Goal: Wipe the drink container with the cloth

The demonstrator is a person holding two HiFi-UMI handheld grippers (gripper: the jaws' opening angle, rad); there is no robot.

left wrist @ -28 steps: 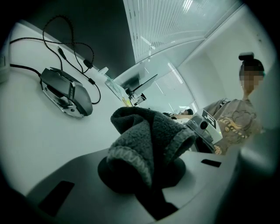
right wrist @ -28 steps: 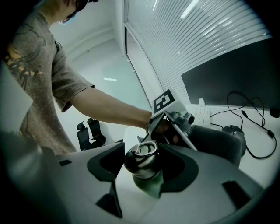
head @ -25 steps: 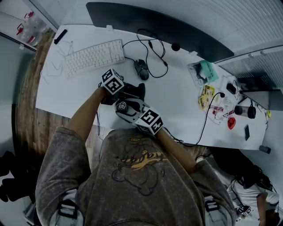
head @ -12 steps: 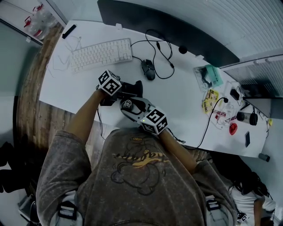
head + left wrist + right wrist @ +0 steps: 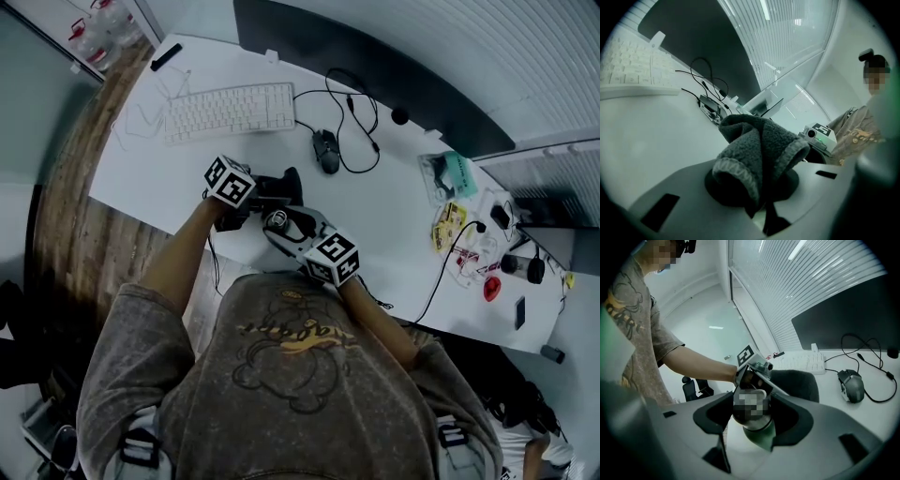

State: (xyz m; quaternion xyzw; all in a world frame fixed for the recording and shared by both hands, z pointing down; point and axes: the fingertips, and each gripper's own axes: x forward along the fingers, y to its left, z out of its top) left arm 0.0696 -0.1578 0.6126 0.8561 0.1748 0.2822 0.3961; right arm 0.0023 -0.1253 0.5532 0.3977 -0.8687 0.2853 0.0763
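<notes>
My left gripper (image 5: pixel 270 193) is shut on a dark grey fleece cloth (image 5: pixel 282 187), which bunches up out of its jaws in the left gripper view (image 5: pixel 761 152). My right gripper (image 5: pixel 281 228) is shut on the drink container (image 5: pixel 276 222), a green bottle with a metal cap. In the right gripper view the bottle (image 5: pixel 757 427) sits between the jaws, pointing at the left gripper (image 5: pixel 757 373). The cloth (image 5: pixel 797 383) lies just behind and right of the cap. Both grippers meet over the near edge of the white desk (image 5: pixel 375 216).
A white keyboard (image 5: pixel 230 111), a dark mouse (image 5: pixel 326 150) with looped cables and a black monitor (image 5: pixel 375 56) lie further back on the desk. Small packets, cables and gadgets (image 5: pixel 464 220) crowd the right end. Wooden floor (image 5: pixel 66 234) shows at the left.
The left gripper with the cloth has shifted a little leftward and turned beside the bottle. The right gripper has held the bottle still. The head camera has swung, so the desk sits differently.
</notes>
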